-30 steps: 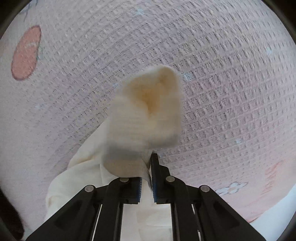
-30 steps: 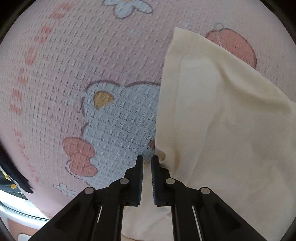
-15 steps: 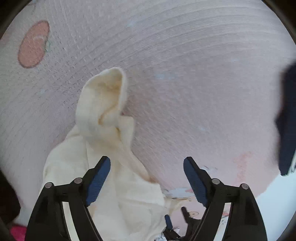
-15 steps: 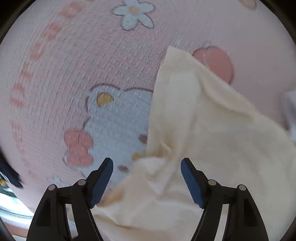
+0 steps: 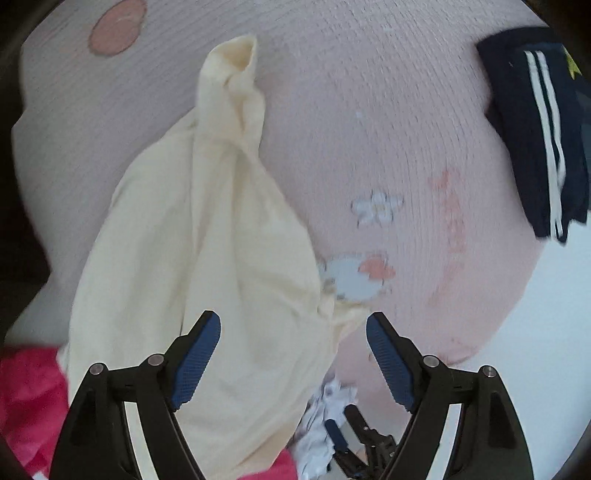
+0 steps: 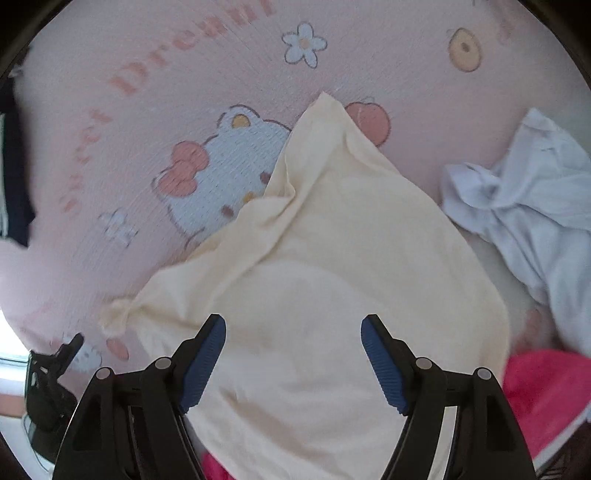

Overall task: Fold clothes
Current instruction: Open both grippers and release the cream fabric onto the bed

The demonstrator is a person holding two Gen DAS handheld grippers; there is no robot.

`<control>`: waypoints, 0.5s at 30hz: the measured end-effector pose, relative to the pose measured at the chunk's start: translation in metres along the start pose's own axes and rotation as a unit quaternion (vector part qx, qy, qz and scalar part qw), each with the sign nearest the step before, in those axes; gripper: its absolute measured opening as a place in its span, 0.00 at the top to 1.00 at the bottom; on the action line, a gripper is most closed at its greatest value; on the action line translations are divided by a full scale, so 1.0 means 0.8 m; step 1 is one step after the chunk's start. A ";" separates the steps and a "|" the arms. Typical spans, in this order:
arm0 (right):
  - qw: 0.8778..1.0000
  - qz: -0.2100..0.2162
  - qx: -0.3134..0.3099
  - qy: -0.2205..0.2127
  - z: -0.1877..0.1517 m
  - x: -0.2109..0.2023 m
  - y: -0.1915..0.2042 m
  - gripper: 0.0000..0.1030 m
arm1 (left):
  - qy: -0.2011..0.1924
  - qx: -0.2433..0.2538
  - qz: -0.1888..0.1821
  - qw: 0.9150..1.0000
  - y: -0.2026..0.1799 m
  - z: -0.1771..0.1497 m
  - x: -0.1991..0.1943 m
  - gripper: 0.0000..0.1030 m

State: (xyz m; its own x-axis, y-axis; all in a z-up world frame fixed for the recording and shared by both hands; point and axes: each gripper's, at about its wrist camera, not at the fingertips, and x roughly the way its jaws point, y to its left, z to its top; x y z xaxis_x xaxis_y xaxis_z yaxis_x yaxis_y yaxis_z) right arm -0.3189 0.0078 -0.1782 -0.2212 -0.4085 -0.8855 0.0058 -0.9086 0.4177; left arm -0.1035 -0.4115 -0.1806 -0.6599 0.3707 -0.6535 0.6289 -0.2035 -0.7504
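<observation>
Cream-yellow garment (image 5: pixel 207 258) spread loosely on a pink printed blanket (image 5: pixel 369 92), rumpled, with soft folds across the middle. In the left wrist view, one narrow end (image 5: pixel 236 59), bunched and tube-like, reaching toward the top of the frame near an orange round print (image 5: pixel 116 31). In the right wrist view, the same cream-yellow garment (image 6: pixel 332 277) filling the centre, a pointed corner (image 6: pixel 327 105) at the top lying just beside an orange heart print (image 6: pixel 371 120) and partly covering a white cartoon cat face with an orange bow (image 6: pixel 221 166).

Left gripper (image 5: pixel 293 354) above the near part of the garment, blue-padded fingers (image 5: pixel 199 354) spread wide, nothing between the pads, cloth lying beneath and apart from them. Right gripper (image 6: pixel 293 356) likewise wide open over the garment, blue pads (image 6: pixel 205 354) gripping nothing.

Around the garment: bright pink-red cloth (image 5: pixel 29 398) at the lower left of the left view, touching the garment's near edge; the same pink-red cloth (image 6: pixel 546 391) at the lower right of the right view. Pale white-blue garment (image 6: pixel 524 206) crumpled to the right, near but apart from the cream one. Dark navy garment with white stripes (image 5: pixel 535 140) well apart at the upper right of the left view. Pink lettering reading "Dream" (image 6: pixel 192 40) and a small white flower print (image 6: pixel 303 43) on the blanket. Crumpled white patterned cloth (image 5: pixel 325 435) low in the left view, with the other gripper's tip just beside it.
</observation>
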 end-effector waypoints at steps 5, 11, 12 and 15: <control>0.999 -0.019 -0.039 -0.021 -0.029 -0.050 0.024 0.27 | 0.037 0.063 0.031 0.997 -0.051 -0.047 0.021 0.22; 0.999 -0.014 -0.036 -0.031 -0.083 -0.085 0.003 0.27 | 0.077 0.138 0.031 0.987 -0.035 -0.090 -0.014 0.22; 0.999 -0.020 -0.035 -0.032 -0.092 -0.086 -0.002 0.27 | 0.079 0.148 0.028 0.985 -0.032 -0.094 -0.029 0.22; 0.998 -0.024 -0.040 -0.033 -0.120 -0.099 -0.018 0.27 | 0.088 0.183 0.017 0.979 -0.027 -0.115 -0.045 0.22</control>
State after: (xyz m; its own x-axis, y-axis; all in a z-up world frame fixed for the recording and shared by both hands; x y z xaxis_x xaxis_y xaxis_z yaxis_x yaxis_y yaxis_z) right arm -0.2080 0.0451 -0.1336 -0.2877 -0.3594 -0.8877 0.0701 -0.9323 0.3548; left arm -0.0552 -0.3370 -0.1318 -0.5399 0.5020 -0.6756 0.4386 -0.5172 -0.7349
